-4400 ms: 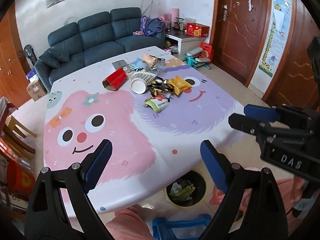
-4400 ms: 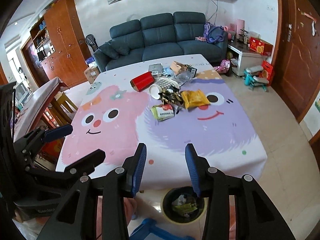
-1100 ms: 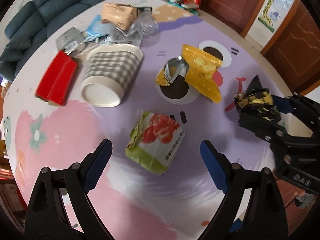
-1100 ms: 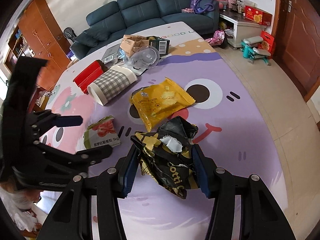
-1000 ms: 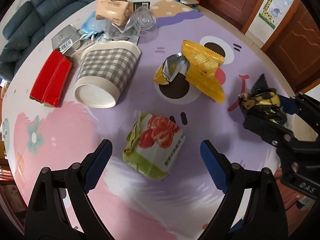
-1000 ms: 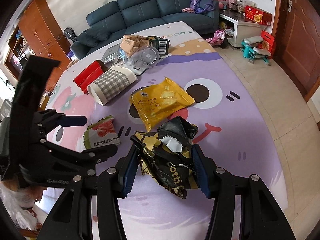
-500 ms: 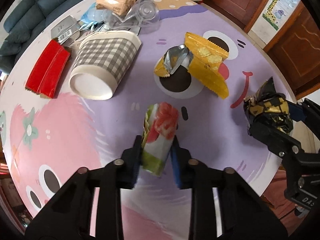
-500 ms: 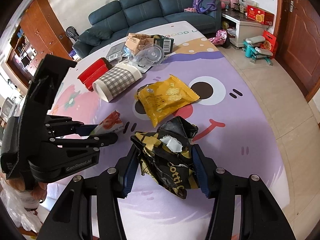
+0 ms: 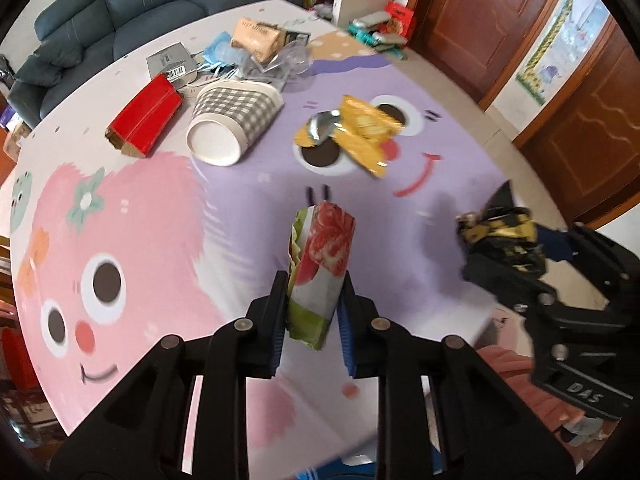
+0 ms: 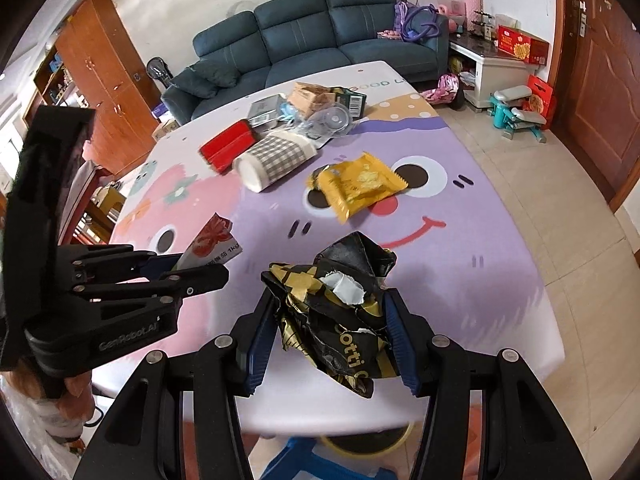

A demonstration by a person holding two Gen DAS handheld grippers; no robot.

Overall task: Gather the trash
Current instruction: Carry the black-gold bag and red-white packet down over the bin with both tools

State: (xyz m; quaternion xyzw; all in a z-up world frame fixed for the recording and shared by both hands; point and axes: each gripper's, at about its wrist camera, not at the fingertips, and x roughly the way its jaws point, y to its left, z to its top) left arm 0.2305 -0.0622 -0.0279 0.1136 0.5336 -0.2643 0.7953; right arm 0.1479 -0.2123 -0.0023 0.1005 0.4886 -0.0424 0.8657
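Left gripper (image 9: 313,302) — raised above the near part of the cartoon-printed pink and purple tablecloth (image 9: 160,208), pointing across the table; its blue-padded fingers (image 9: 346,316) are pinched on a green and white snack packet printed with red fruit (image 9: 320,264). The packet stands on edge between the pads, squeezed narrow, its green lower corner hanging below them, clear of the cloth.

Right gripper (image 10: 326,334) — level beside the left one, over the near table edge; its fingers are clamped on a crumpled black and gold foil wrapper (image 10: 340,304). The wrapper is torn, showing white paper at one rip, and bulges above and below the pads.

Remaining on the cloth, well apart from both grippers:
- yellow foil snack bag (image 10: 356,186), lying flat on the purple face;
- grey checked paper cup (image 9: 236,116), on its side;
- flat red carton (image 9: 144,120), just beside the cup;
- a heap of boxes and clear plastic (image 9: 260,48) at the far end.
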